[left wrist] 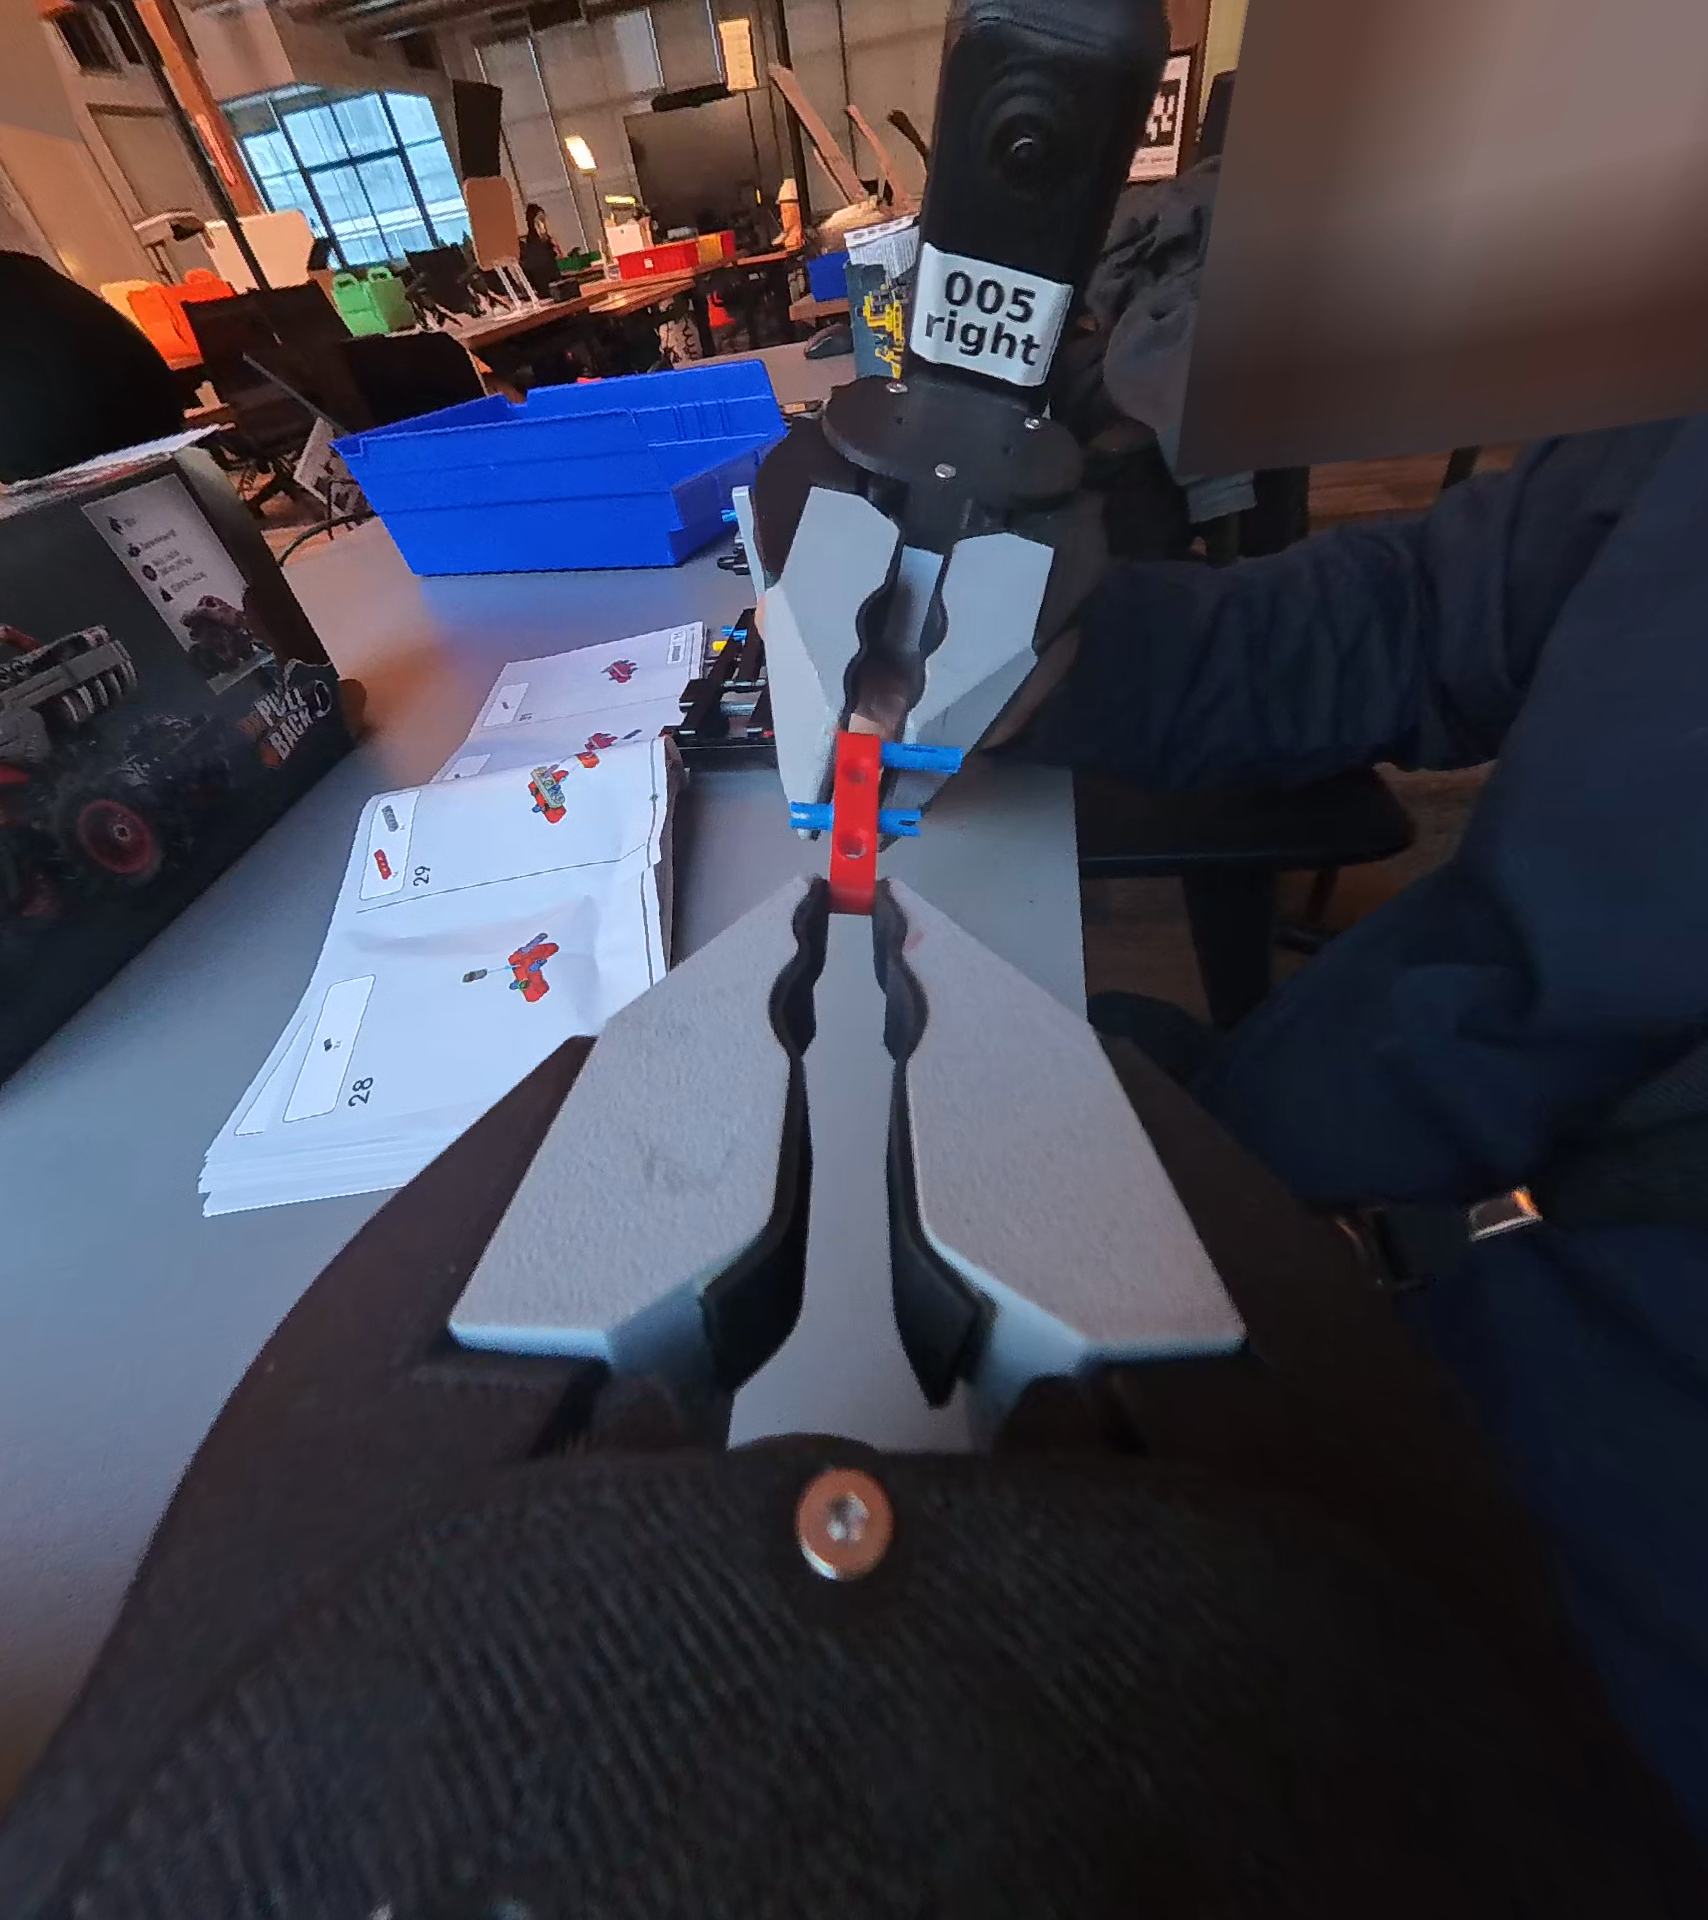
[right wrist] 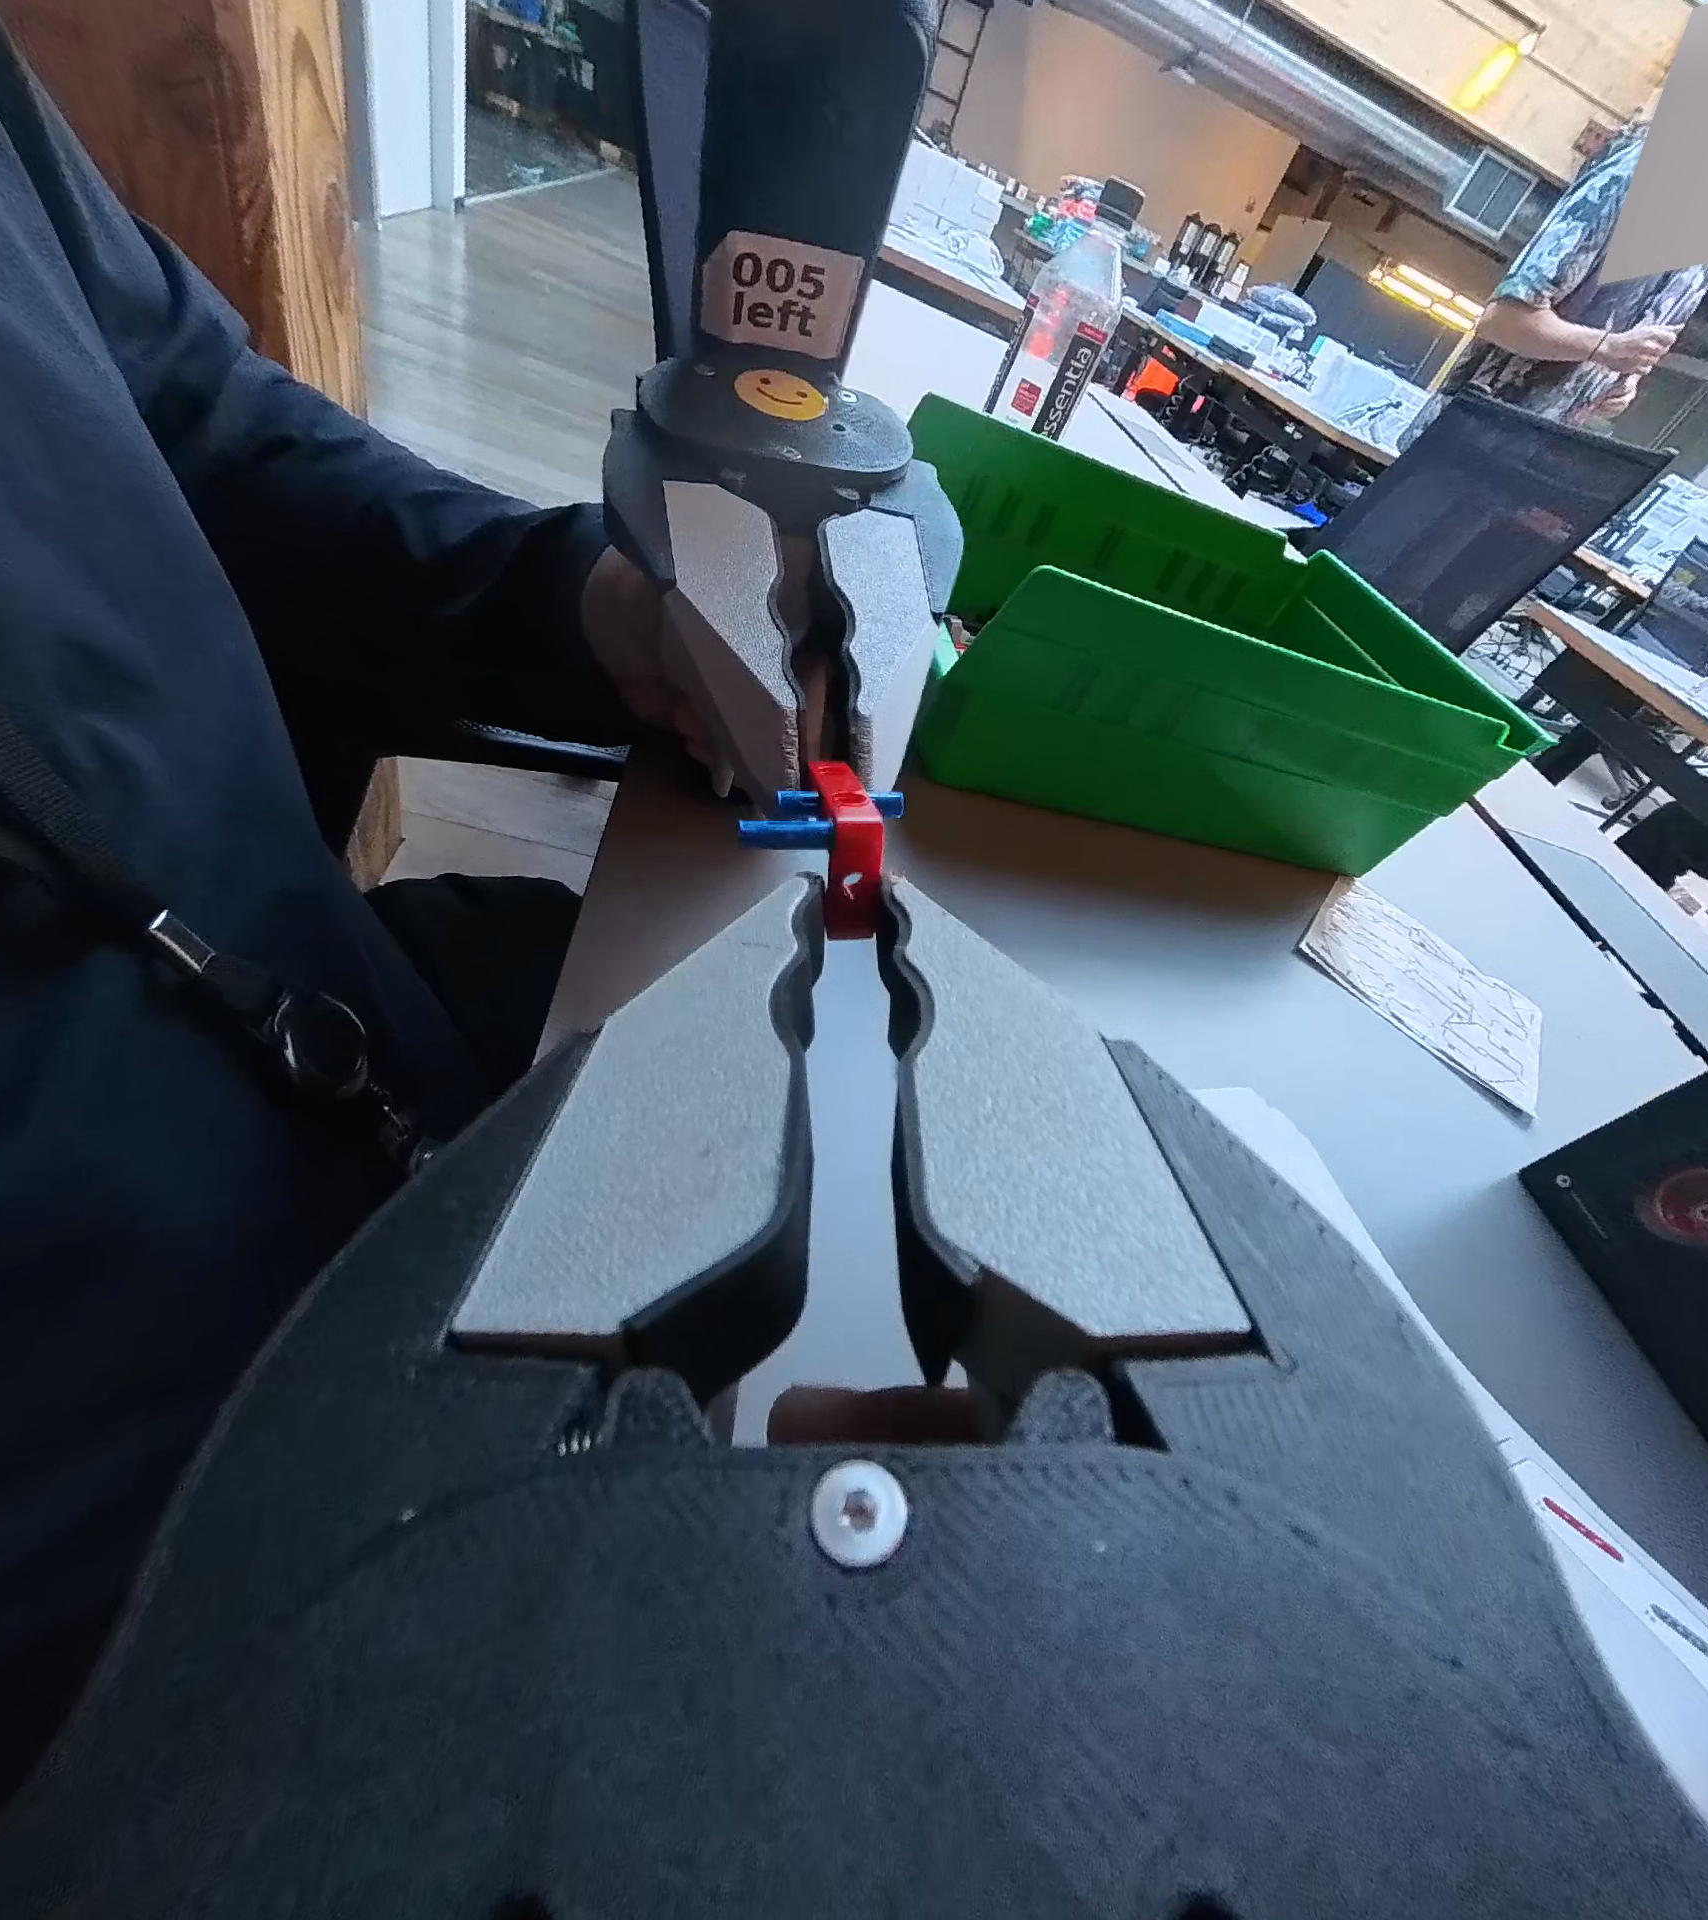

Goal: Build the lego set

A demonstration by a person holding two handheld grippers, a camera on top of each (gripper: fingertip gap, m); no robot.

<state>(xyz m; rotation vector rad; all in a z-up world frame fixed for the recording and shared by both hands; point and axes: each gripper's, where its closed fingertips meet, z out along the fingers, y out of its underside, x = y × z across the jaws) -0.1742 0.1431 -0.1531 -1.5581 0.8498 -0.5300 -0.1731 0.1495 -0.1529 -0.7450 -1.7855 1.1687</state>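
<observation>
Both grippers' fingers pinch the red beam (left wrist: 855,821) end to end; booklet (left wrist: 476,935), blue bin (left wrist: 538,488) beside.

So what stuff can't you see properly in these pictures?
- Right view: what's inside the green bin; its walls hide it.
- Left view: inside of the blue bin; its wall hides it.
- Both views: the ends of the red piece, covered by each claw's fingertips.
- Left view: booklet drawings, too small.

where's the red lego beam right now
The red beam is held in the air between the two grippers, above the table edge: the left gripper pinches one end, the right gripper the other.
</observation>
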